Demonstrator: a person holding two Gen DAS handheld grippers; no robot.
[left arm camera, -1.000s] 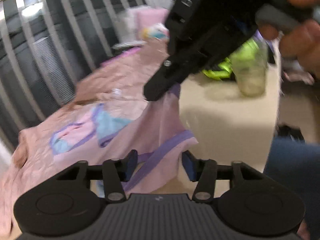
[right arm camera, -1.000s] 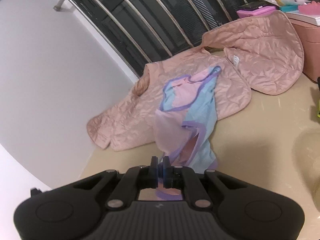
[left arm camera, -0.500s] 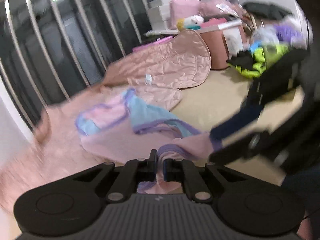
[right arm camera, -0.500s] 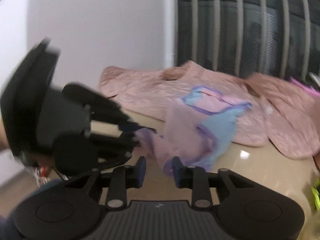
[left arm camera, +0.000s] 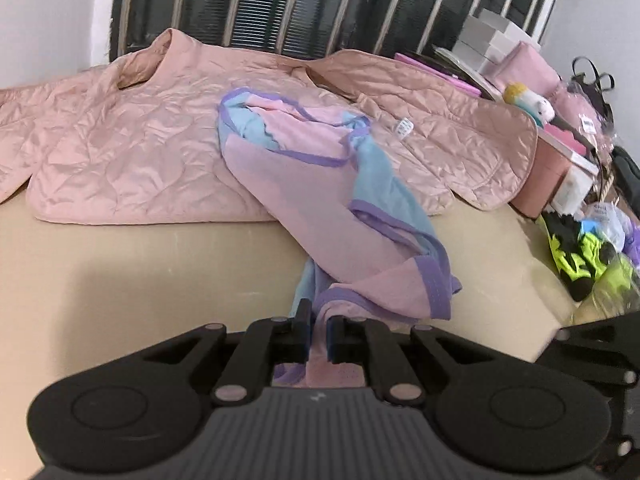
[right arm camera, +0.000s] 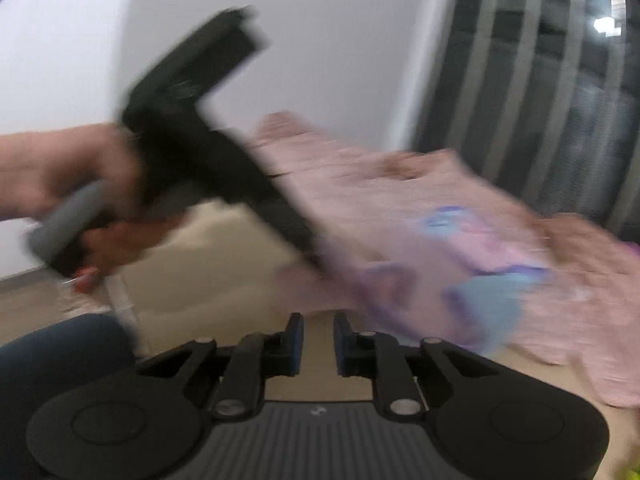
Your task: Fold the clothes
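- Left wrist view: beige tabletop point(left arm camera: 120, 264) seen before dark railings point(left arm camera: 280, 0); pink quilted jacket point(left arm camera: 120, 140) spread, pink-blue garment point(left arm camera: 320, 200) lying partly on it.
- Clutter with plush toy point(left arm camera: 528, 100) shown only here; holding hand point(right arm camera: 72, 184) only in blurred right view.
- Left gripper point(left arm camera: 318, 338) clamped on garment hem.
- Right gripper point(right arm camera: 318, 344) parted, just been closing, nothing between.
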